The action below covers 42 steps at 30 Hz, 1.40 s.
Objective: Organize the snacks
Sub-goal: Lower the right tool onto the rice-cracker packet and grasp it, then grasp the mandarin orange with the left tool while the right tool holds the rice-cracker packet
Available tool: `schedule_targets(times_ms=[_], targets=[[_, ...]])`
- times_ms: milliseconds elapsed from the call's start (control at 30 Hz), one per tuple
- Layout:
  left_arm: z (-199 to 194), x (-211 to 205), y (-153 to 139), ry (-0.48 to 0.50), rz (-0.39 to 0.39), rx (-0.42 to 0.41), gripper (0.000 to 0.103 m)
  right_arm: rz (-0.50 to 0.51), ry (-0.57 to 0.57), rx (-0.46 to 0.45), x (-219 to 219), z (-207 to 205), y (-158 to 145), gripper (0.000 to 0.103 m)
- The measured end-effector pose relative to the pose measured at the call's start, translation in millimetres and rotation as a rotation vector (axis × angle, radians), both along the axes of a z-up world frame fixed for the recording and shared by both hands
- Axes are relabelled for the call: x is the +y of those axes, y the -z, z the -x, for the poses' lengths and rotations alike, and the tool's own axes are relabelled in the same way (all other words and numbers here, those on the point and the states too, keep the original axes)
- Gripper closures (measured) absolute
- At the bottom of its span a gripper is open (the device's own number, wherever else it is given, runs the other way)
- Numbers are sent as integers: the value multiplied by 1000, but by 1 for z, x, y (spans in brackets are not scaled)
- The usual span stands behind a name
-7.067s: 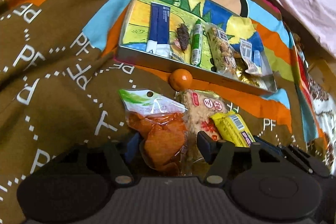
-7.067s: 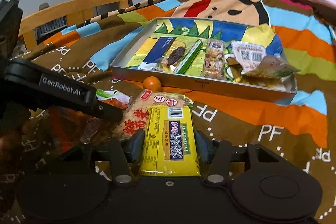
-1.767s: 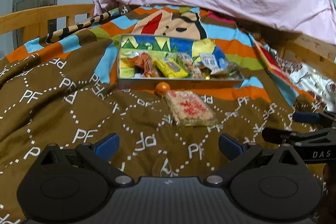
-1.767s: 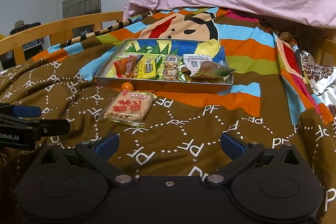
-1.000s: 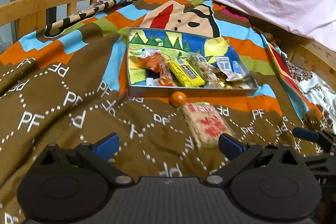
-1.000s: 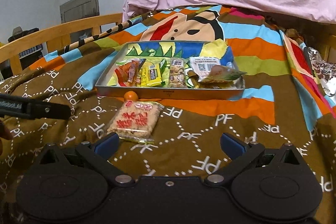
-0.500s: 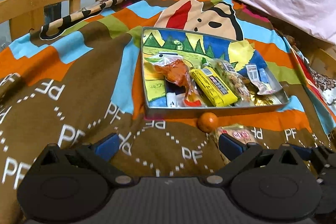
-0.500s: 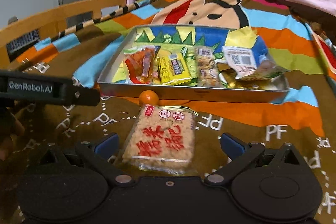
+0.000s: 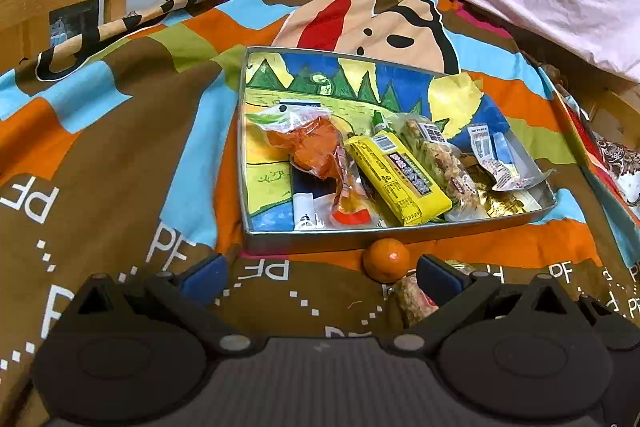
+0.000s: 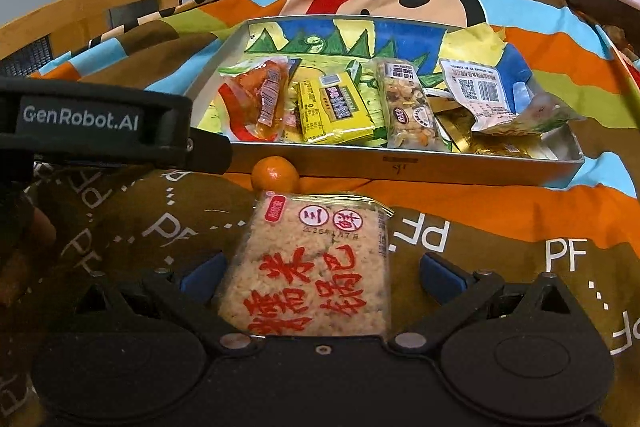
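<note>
Lying between the spread fingers of the right gripper [image 10: 320,273], the rice cracker packet [image 10: 310,263] rests flat on the blanket [image 10: 500,251], neither pad touching it. Just beyond its far edge sits a small orange [image 10: 275,173], against the tray [image 10: 420,169]. Off to its left, the left gripper [image 9: 320,275] hovers spread, holding nothing.

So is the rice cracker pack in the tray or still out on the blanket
Out. The rice cracker pack lies flat on the blanket, in front of the tray, between the right gripper's open jaws.
</note>
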<state>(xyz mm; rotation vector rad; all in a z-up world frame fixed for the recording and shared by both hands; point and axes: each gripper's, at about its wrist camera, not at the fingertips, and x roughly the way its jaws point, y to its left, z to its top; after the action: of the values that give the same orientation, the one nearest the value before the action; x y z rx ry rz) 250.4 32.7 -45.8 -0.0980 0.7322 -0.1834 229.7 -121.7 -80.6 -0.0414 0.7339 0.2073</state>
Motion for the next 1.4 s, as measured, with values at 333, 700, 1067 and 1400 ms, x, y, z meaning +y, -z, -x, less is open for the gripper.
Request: schedule_targets(times_ms=[333, 700, 1067, 1400], targets=[[1, -9, 5, 14, -18, 13, 1, 25, -96, -9, -15, 3, -4, 28], [-6, -36, 14, 91, -10, 18, 0, 67, -116, 4, -76, 18, -13, 28], [-19, -59, 24, 98, -24, 19, 8, 12, -126, -45, -90, 23, -8, 28], [-28, -66, 33, 56, -51, 25, 38, -29, -150, -53, -88, 7, -2, 27]])
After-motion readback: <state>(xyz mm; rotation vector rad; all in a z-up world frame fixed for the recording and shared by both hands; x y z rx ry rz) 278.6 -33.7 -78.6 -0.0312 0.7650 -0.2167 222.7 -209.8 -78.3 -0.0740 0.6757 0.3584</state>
